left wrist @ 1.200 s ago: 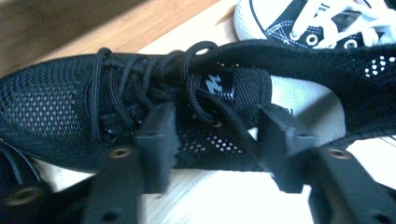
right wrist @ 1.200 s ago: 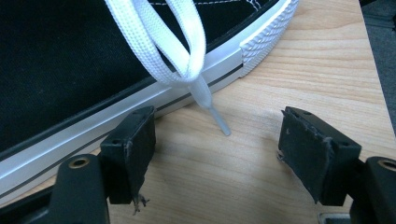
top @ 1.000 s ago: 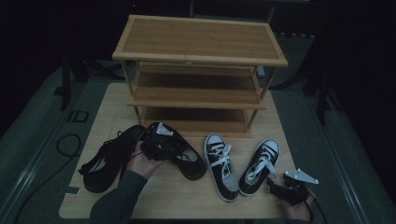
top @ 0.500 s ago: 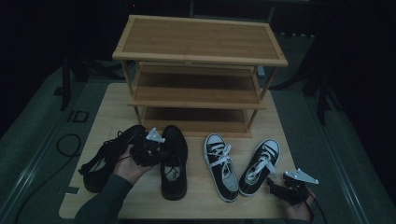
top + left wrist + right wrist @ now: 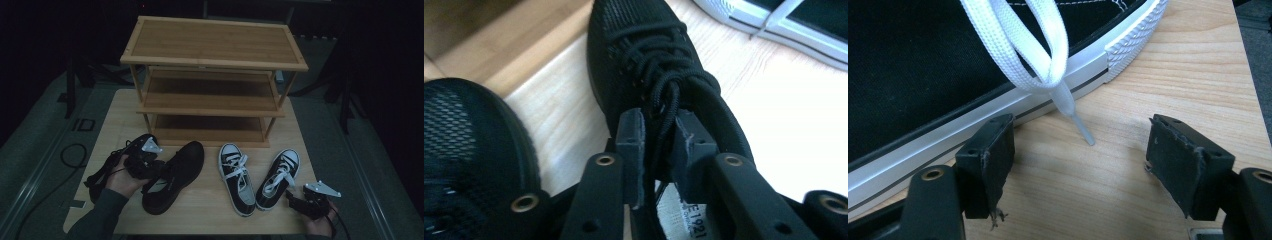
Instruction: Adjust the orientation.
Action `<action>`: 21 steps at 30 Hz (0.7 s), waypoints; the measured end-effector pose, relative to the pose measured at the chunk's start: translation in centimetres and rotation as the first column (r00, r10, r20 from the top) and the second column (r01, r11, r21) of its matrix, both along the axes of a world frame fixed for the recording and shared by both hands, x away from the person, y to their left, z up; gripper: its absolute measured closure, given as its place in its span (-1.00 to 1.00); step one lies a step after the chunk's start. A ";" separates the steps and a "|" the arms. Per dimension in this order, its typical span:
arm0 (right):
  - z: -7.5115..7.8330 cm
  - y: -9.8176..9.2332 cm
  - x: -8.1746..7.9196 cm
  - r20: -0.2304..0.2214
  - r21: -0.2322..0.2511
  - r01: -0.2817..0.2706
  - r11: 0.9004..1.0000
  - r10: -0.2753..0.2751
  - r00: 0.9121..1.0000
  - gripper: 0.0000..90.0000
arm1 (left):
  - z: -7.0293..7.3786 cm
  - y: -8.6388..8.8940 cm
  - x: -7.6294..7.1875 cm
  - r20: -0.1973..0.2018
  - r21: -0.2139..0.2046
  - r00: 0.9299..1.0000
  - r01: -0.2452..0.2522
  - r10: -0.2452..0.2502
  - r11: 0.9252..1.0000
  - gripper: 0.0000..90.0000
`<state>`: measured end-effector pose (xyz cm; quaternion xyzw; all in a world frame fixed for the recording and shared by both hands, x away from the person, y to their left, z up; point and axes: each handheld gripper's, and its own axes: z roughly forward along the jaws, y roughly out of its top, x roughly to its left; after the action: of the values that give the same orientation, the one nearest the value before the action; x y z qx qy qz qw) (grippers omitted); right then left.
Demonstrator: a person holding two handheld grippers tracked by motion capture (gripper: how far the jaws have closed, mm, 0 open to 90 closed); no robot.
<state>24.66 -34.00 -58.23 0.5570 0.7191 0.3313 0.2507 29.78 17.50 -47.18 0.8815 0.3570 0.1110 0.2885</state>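
Observation:
A black mesh shoe [image 5: 175, 175] lies on the table [image 5: 210, 217], toe toward the rack. My left gripper [image 5: 159, 169] is at its opening. In the left gripper view my left gripper [image 5: 659, 140] has the shoe's [image 5: 644, 60] tongue and black laces between its pads, touching both; the jaws have just been opening a little. A second black shoe [image 5: 112, 162] lies to the left [image 5: 469, 140]. My right gripper [image 5: 294, 199] rests open at the front right; between its jaws [image 5: 1080, 160] is bare wood, just short of a black-and-white sneaker [image 5: 923, 65] and its white lace [image 5: 1048, 65].
A three-tier wooden shoe rack [image 5: 212, 45] stands at the back of the table, its shelves bare. Two black-and-white sneakers [image 5: 237, 175] [image 5: 277, 177] lie side by side at the front right. A cable [image 5: 72, 155] loops on the floor at the left.
The black shoe in my left gripper has swung round: its toe pointed down-right, then straight toward me, and now points up-right to the rack. The left hand shifted left. The right gripper stayed put.

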 end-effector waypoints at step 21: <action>0.0 0.0 0.0 0.000 0.000 0.000 1.000 0.000 1.000 -0.40 | -0.2 2.7 -1.6 -0.016 -0.012 1.000 0.003 -0.003 1.000 0.87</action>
<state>24.66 -34.00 -58.23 0.5572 0.7191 0.3311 0.2507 28.20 20.17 -47.41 0.8811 0.3587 0.1015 0.2910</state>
